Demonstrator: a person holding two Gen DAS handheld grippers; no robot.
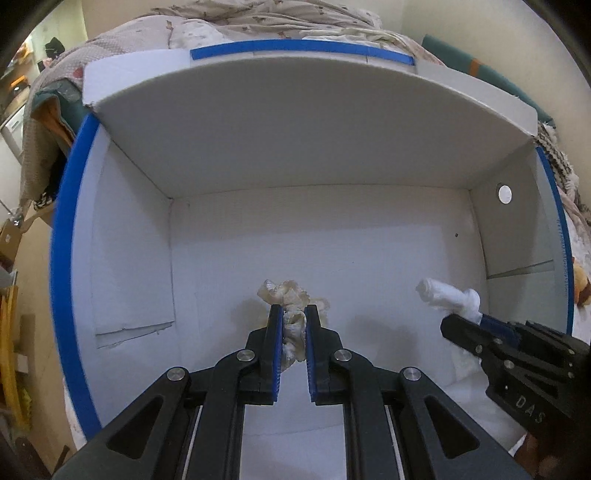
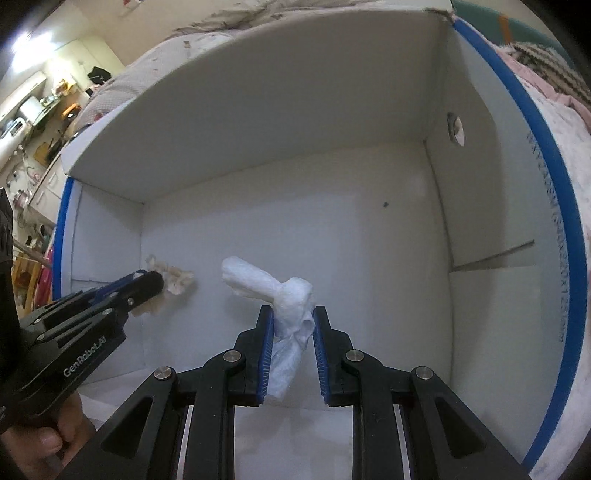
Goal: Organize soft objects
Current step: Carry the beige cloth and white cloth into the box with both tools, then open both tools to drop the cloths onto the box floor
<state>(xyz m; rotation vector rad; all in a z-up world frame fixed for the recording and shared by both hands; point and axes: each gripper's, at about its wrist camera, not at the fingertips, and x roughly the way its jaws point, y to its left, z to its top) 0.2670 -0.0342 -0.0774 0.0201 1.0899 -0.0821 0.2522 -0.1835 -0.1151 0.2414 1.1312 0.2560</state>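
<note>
Both grippers reach down into a white cardboard box (image 1: pixel 314 236) with blue tape on its rim. My left gripper (image 1: pixel 293 314) is shut on a crumpled beige cloth (image 1: pixel 291 291), which sticks out past the fingertips just above the box floor. My right gripper (image 2: pixel 293 314) is shut on a rolled white cloth (image 2: pixel 266 284), whose free end points up and to the left. In the left wrist view the right gripper (image 1: pixel 467 317) enters from the right with the white cloth (image 1: pixel 443 291). From the right wrist camera, the left gripper (image 2: pixel 147 282) and the beige cloth (image 2: pixel 177 280) show at the left.
The box has tall white walls (image 2: pixel 280 110) and a round hole in its right wall (image 1: pixel 504 193). Patterned bedding (image 1: pixel 258 18) lies behind the box. A person's hand (image 2: pixel 48 443) holds the left gripper's handle. A cluttered room shows at the far left (image 2: pixel 37 110).
</note>
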